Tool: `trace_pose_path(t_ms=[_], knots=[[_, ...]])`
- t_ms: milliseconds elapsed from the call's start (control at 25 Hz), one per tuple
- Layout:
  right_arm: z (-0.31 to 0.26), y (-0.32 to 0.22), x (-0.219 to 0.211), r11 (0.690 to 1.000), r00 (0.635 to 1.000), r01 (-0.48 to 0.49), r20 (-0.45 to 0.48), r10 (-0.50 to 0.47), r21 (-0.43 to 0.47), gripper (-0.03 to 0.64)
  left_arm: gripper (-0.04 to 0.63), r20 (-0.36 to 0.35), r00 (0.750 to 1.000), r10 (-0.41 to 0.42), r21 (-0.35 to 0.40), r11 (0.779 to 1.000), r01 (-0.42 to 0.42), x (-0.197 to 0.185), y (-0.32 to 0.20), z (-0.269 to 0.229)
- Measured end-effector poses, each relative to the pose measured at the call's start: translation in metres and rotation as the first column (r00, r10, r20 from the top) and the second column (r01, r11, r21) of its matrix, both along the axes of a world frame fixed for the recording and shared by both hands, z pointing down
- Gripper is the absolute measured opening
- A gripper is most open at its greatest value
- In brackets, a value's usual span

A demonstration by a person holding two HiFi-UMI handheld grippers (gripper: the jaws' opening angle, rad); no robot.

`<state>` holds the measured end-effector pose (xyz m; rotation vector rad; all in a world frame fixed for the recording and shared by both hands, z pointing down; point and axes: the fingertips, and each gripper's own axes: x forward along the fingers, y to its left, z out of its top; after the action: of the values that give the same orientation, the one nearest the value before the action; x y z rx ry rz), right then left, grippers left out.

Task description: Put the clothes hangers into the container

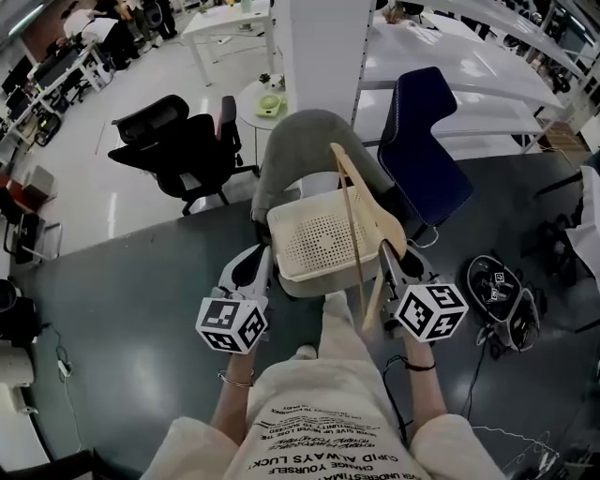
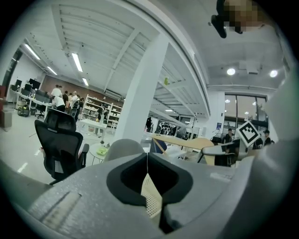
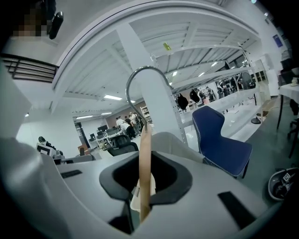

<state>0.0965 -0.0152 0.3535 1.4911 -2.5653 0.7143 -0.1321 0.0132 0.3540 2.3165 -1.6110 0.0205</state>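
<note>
Upside-down print on the person's beige shirt (image 1: 323,427) read "ALWAYS LUCK". Above it in the head view, the wooden clothes hanger (image 1: 373,204) ran bottom-to-top over the right side of the cream perforated plastic container (image 1: 314,246). In the left gripper view, the left tool (image 2: 147,163) clamped the container's rim. In the right gripper view, the right tool (image 3: 142,184) pinched the hanger's bar, with its metal hook (image 3: 140,77) pointing upward.

Large open-plan office, part lab hall. Evidence: rows of desks with monitors (image 1: 56,70), black swivel office chair (image 1: 178,150), long white tables (image 1: 234,28), blue chair (image 1: 427,150), white column (image 1: 323,56), grey floor (image 1: 122,309). Overhead strip lights (image 2: 77,62), stocked shelving (image 2: 100,112), people (image 2: 58,95) at far workstations.
</note>
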Motion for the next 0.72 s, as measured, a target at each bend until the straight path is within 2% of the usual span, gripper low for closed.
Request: trace_pose_path(t_ms=[240,440,560,720], knots=[[0.020,-0.061,-0.001,0.994,0.995,0.093,-0.034,-0.095,-0.049,0.055,0.023,-0.016,0.999,-0.051,-0.078,0.996,0.050,0.005,-0.044,0.025],[0.040,-0.102,-0.009,0.974,0.976,0.201,-0.062,-0.208,-0.107,0.055,0.023,-0.026,0.995,-0.099,-0.141,0.985,0.094,0.013,-0.075,0.045],[0.056,-0.118,-0.011,0.949,0.956,0.273,-0.067,-0.286,-0.155,0.055,0.023,-0.033,0.991,-0.129,-0.181,0.976,0.121,0.019,-0.088,0.059],[0.081,-0.134,-0.015,0.895,0.909,0.380,-0.087,-0.408,-0.235,0.055,0.023,-0.045,0.986,-0.159,-0.231,0.962,0.144,0.028,-0.103,0.080]])
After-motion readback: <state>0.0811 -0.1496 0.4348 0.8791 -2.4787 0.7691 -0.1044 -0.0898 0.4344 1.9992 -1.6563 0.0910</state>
